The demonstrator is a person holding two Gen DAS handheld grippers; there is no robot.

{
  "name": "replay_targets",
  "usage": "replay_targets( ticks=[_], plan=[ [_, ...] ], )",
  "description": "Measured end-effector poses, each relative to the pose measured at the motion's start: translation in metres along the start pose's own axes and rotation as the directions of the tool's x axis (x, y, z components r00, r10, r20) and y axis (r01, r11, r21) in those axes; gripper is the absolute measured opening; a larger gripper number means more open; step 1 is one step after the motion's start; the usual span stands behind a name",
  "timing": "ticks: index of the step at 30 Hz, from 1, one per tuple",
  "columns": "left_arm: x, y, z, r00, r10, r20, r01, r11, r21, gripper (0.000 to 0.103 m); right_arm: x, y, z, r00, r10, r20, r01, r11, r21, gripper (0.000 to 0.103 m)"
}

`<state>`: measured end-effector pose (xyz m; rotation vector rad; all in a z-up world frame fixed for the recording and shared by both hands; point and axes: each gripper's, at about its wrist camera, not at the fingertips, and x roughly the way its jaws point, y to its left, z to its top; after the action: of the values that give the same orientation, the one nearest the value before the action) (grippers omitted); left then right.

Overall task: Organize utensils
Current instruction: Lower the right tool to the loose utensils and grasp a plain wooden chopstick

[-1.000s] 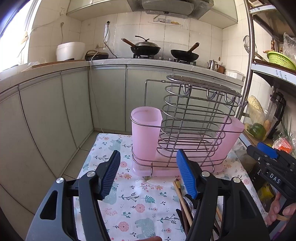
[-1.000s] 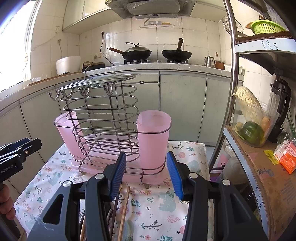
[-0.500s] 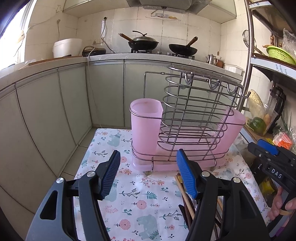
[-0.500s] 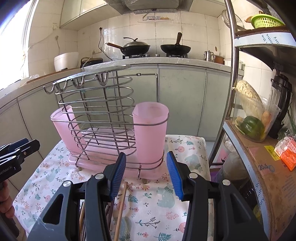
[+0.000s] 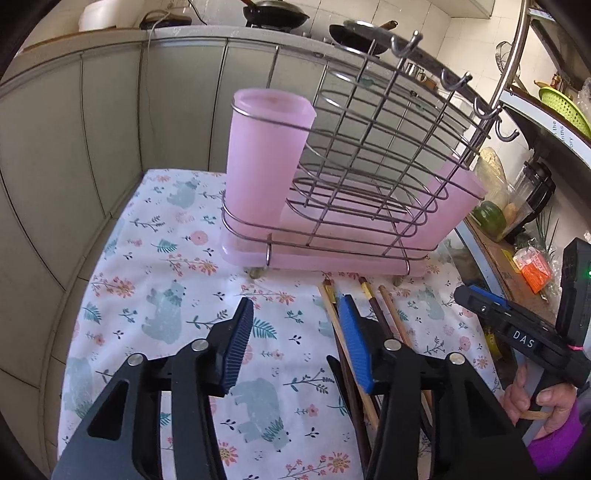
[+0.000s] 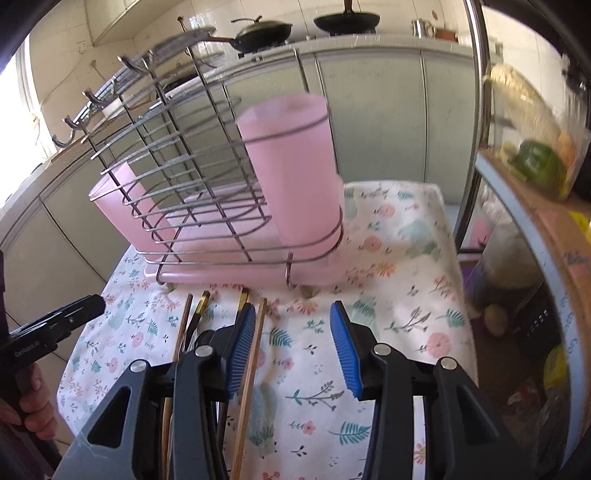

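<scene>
Chopsticks (image 5: 345,345) flat on cloth by wire rack (image 5: 369,177), L hand-held gripper (image 5: 295,343) & R hand-held gripper (image 6: 291,347) closing, nothing between jaws

Closing left tongs (image 5: 295,343) — beside chopsticks (image 5: 341,332)

Grey-green cabinets (image 5: 110,122) under a tiled wall (image 6: 155,22); daylight enters from the left.

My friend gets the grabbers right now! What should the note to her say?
Left gripper: closing, nothing between its jaws. Right gripper: also closing, also holding nothing.
Chopsticks lie loose on the flowery tablecloth, in front of the wire rack. The rack's two pink cups look empty.
Done: nothing put away yet.
Left: pick up each utensil and stand it in a cup.
</scene>
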<state>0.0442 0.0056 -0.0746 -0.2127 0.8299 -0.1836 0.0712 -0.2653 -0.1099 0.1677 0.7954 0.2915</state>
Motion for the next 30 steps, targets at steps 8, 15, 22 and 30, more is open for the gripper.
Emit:
replay_targets(
  ticks=[8,15,22,30],
  plan=[
    [0.043,-0.005,0.000,0.987,-0.080,-0.141,0.074,0.996,-0.047,0.032,0.024,-0.001,-0.004,0.991,0.081,-0.107,-0.079,0.997,0.022,0.034],
    [0.086,-0.011,0.004,0.964,-0.121,-0.238,0.099,0.990,-0.102,0.028,0.044,-0.001,-0.003,0.963,0.189,-0.194,-0.177,0.981,0.078,0.025],
    [0.114,-0.015,0.003,0.952,-0.110,-0.286,0.082,0.991,-0.109,0.018,0.057,0.000,-0.003,0.950,0.205,-0.235,-0.189,0.978,0.091,0.019],
    [0.119,-0.013,0.003,0.952,-0.140,-0.274,0.106,0.985,-0.136,0.006,0.066,-0.002,-0.003,0.939,0.231,-0.256,-0.205,0.971,0.124,0.018]
  ],
)
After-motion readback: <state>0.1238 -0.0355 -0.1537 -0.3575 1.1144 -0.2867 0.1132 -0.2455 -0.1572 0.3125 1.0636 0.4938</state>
